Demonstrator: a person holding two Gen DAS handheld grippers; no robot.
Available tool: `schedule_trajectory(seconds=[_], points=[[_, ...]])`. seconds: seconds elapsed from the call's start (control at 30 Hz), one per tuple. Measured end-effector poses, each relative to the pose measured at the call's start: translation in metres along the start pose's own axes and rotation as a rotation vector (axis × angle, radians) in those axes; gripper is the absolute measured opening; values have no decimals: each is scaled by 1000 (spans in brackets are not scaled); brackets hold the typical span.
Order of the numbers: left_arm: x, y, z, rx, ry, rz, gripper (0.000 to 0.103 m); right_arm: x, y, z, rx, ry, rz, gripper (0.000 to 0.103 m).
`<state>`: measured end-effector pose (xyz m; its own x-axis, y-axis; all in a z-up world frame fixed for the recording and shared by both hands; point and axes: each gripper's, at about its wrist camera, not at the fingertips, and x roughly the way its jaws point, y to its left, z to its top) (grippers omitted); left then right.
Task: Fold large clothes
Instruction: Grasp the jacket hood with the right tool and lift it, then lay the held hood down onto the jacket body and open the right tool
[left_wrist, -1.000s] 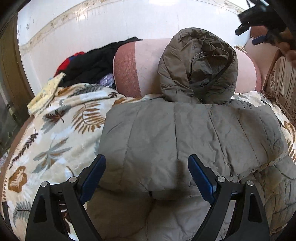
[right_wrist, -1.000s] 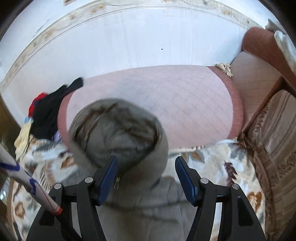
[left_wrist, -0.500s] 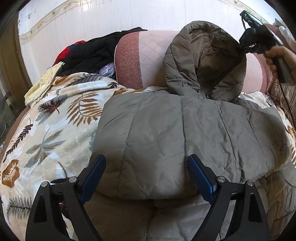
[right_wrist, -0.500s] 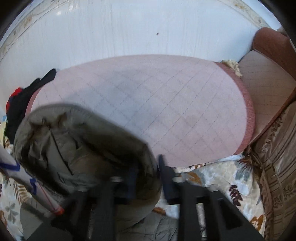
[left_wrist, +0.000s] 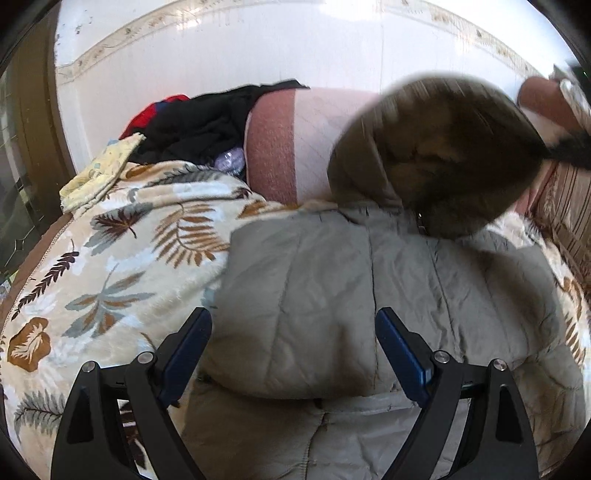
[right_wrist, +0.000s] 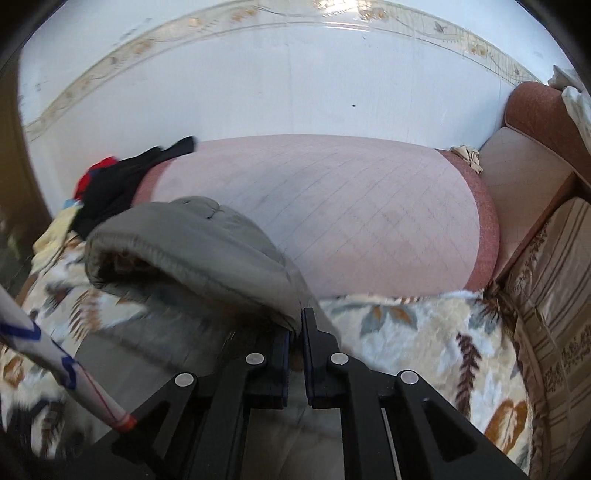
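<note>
Left wrist view. At 9 o'clock, a cream plush blanket with brown and grey leaf print (left_wrist: 110, 280) covers the sofa seat. At 11 o'clock, a heap of black and red clothing (left_wrist: 195, 122) lies against the white tiled wall (left_wrist: 258, 48), beside the pink quilted sofa backrest with a red-brown side band (left_wrist: 280, 147). At centre, the large grey-olive quilted puffer jacket (left_wrist: 332, 302) lies flat on the blanket, folded over on itself, its lower edge toward the camera. The left gripper (left_wrist: 293, 347) hangs over that lower edge; its blue-padded fingers (left_wrist: 188, 343) stand wide apart and hold nothing. At 1 o'clock, the jacket's hood (left_wrist: 436, 162) is lifted off the backrest and motion-blurred, with a dark blurred shape at its right edge at 2 o'clock. At 3 o'clock, a brown striped cushion (left_wrist: 569, 206) shows.

Right wrist view. At 8 o'clock, a white rod with blue marks and a red tip (right_wrist: 62, 365) crosses the corner. At 9 to 10 o'clock, the hood (right_wrist: 192, 251) arches up, opening facing left, the jacket body (right_wrist: 159, 332) below it. At 6 o'clock, the right gripper (right_wrist: 295, 332) has its fingers (right_wrist: 314, 332) pressed together on the hood's rim fabric. The backrest (right_wrist: 351, 214) fills the centre; the blanket (right_wrist: 406, 332) lies at 4 o'clock, the striped cushion (right_wrist: 554, 288) at 3 o'clock.
</note>
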<state>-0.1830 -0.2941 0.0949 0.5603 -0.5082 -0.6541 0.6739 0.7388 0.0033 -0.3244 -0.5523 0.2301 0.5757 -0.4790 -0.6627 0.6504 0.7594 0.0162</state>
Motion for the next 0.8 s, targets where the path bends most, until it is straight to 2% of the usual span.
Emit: schedule_trajectory(seconds=[0.13, 0.23, 0.33, 0.43, 0.53, 0.6, 0.67, 0.8], points=[[-10, 11, 6, -53, -29, -18, 90, -29, 5, -50, -13, 5, 23, 7], [-13, 11, 7, -70, -37, -53, 90, -37, 9, -100, -8, 48, 40, 6], [-12, 3, 6, -71, -34, -98, 90, -29, 9, -141, 0, 95, 30, 3], [-6, -13, 1, -52, -15, -145, 90, -1, 0, -172, 57, 164, 17, 2], [-1, -27, -4, 0, 0, -134, 90, 2, -13, -172, 146, 174, 65, 3], [1, -32, -5, 24, -3, -121, 90, -6, -13, -159, 138, 139, 91, 3], [3, -31, -4, 7, 3, -131, 90, -13, -9, -139, 109, 94, 94, 3], [9, -28, -5, -7, 27, -132, 90, -16, 7, -101, 109, 25, 157, 3]])
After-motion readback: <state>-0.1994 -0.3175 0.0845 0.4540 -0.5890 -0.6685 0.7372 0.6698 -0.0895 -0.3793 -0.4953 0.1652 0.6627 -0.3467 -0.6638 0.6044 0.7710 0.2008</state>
